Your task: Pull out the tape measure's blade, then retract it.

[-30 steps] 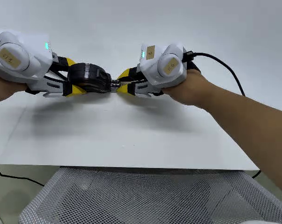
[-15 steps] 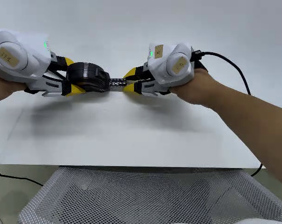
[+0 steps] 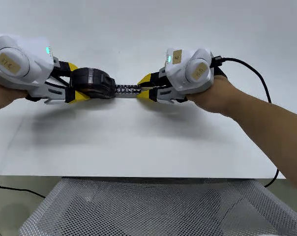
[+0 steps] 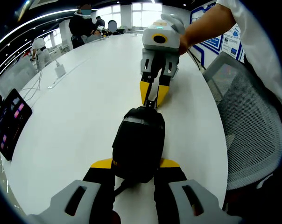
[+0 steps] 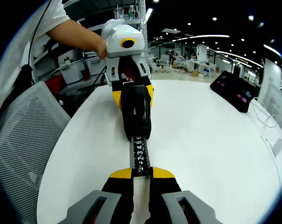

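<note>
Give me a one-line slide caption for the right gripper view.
Right gripper pinches the tape measure's blade, a short numbered length drawn from the black case held by the left gripper.

Bright, even overhead light fills the head view. The matte white tabletop (image 3: 138, 142) washes out toward its far edge, and soft shadows lie under the white-and-yellow left gripper (image 3: 75, 81), the black tape measure case (image 3: 92, 82) and the right gripper (image 3: 144, 87). The left gripper view's windows (image 4: 131, 7) blow out white. In the right gripper view ceiling lamp strips (image 5: 211, 36) glow, and the white numerals on the black blade (image 5: 140, 156) read sharp. Both fisheye views bend at the edges.
</note>
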The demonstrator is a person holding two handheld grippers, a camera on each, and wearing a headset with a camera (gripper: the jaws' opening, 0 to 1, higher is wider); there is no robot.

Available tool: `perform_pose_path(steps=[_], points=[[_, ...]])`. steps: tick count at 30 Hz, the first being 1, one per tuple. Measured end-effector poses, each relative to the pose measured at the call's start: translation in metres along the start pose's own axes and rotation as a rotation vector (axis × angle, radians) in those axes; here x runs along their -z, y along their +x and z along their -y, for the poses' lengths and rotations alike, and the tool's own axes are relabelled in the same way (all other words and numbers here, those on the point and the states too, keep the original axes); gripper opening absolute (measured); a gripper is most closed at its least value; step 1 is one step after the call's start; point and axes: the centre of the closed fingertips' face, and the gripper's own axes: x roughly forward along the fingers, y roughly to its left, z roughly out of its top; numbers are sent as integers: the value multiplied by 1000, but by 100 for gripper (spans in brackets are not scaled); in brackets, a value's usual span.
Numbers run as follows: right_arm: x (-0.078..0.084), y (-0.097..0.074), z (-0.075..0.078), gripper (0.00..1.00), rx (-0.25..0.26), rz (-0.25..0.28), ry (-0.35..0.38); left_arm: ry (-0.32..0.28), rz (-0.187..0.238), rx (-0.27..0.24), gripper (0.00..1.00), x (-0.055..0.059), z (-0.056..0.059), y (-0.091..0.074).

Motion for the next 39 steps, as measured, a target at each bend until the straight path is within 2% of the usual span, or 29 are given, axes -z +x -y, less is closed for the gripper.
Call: perform_pose_path(steps=[30,39], points=[[3,-6,-4,7,14,16,21,6,7,5,27,-3,1,-1],[11,-14,-2,7,25,15,26,0,10,5,27,-4,1,0]])
